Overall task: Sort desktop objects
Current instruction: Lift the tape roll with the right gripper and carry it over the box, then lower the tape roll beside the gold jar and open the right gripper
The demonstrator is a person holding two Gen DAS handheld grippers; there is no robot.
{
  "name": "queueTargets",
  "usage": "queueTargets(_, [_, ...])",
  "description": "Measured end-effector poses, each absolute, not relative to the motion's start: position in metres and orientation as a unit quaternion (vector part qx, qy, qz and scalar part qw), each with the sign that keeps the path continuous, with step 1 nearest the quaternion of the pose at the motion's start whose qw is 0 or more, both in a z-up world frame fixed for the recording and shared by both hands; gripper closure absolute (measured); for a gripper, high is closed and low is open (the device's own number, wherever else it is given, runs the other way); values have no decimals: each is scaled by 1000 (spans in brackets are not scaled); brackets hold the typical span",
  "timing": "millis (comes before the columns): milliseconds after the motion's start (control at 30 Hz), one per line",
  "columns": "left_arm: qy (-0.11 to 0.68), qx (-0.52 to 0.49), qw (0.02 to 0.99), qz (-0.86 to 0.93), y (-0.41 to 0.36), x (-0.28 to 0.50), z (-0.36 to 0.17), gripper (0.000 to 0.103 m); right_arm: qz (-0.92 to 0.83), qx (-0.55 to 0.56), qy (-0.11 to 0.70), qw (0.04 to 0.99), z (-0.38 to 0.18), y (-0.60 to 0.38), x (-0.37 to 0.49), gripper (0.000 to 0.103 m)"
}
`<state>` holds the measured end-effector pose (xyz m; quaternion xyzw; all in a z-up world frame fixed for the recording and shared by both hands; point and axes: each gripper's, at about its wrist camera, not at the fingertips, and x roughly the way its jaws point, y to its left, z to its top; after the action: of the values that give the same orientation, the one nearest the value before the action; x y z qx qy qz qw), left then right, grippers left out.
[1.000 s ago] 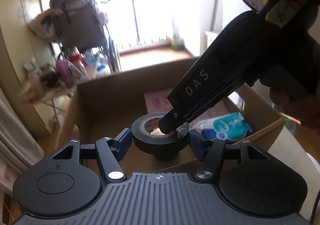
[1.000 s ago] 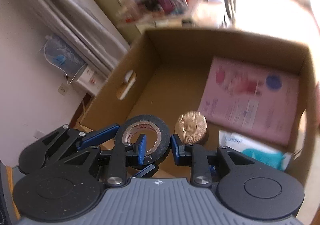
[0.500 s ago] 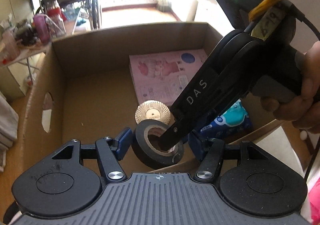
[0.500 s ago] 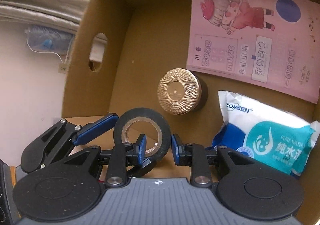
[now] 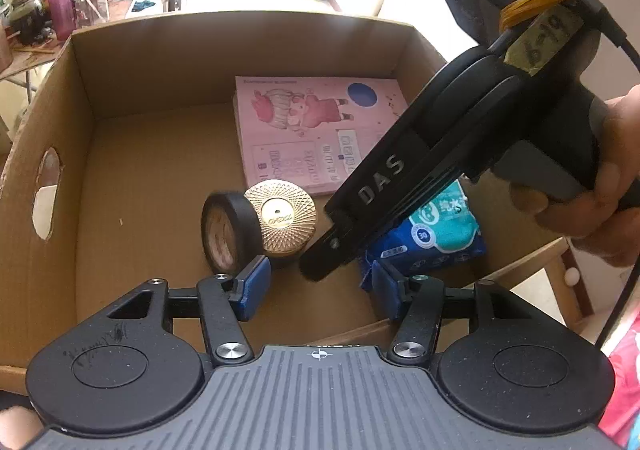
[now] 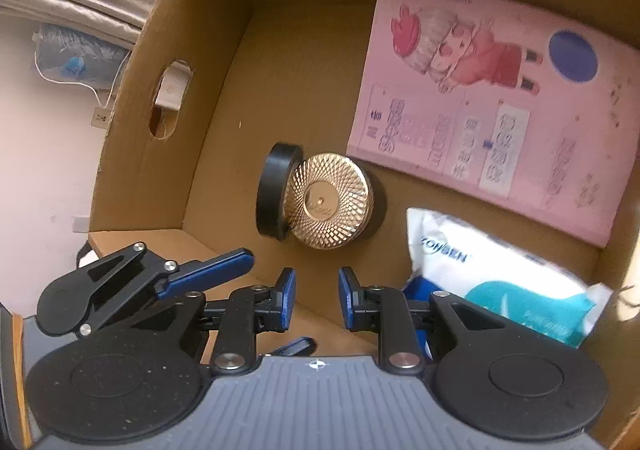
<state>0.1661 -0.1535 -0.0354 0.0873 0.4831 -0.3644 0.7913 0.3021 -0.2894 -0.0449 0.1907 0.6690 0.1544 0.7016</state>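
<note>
Cluttered room, bright window behind; both grippers point down into an open cardboard box (image 5: 240, 49).

Left gripper (image 5: 319, 288): blue pads well apart, nothing between them, only box floor under the gap. Right gripper (image 6: 316, 296): narrow gap, jaws closing, nothing between them. In the left view the right gripper's black fingers reach in from the upper right, tips just beyond the left pads, touching nothing. A hand (image 5: 600, 209) grips its handle at the right edge.

Black tape roll (image 5: 224, 238) is on the box floor, just beyond both sets of jaws. It stands on edge, leaning on the left side of a gold disc (image 5: 286, 221), and touches it. No gripper has it.

Blue-and-white wipes pack (image 5: 440, 234) lies right of the disc, by the near right corner, partly hidden by the right gripper. Pink booklet (image 5: 316, 129) lies flat behind the disc, toward the far wall; its near edge is just beside the disc. Left half of the floor is bare. Oval handle hole (image 5: 46, 197) is in the left wall.
</note>
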Motion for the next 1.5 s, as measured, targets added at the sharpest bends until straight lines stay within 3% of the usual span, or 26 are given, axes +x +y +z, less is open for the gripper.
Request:
queueTargets(567, [460, 94, 816, -337, -133, 164, -30, 40, 131, 180, 604, 765, -16, -304, 321, 75])
queueTargets(633, [457, 84, 820, -333, -129, 165, -29, 40, 128, 190, 604, 764, -16, -306, 332, 72])
queueTargets(700, [454, 75, 824, -331, -125, 165, -29, 39, 118, 192, 604, 765, -18, -305, 339, 58])
queueTargets(733, [451, 72, 826, -329, -123, 165, -28, 39, 114, 188, 603, 767, -20, -303, 343, 56])
queueTargets(1033, [443, 66, 836, -317, -112, 166, -28, 38, 110, 144, 619, 764, -48, -271, 374, 56])
queueTargets(1500, [425, 37, 848, -315, -94, 159, -20, 36, 148, 41, 610, 777, -50, -229, 366, 80])
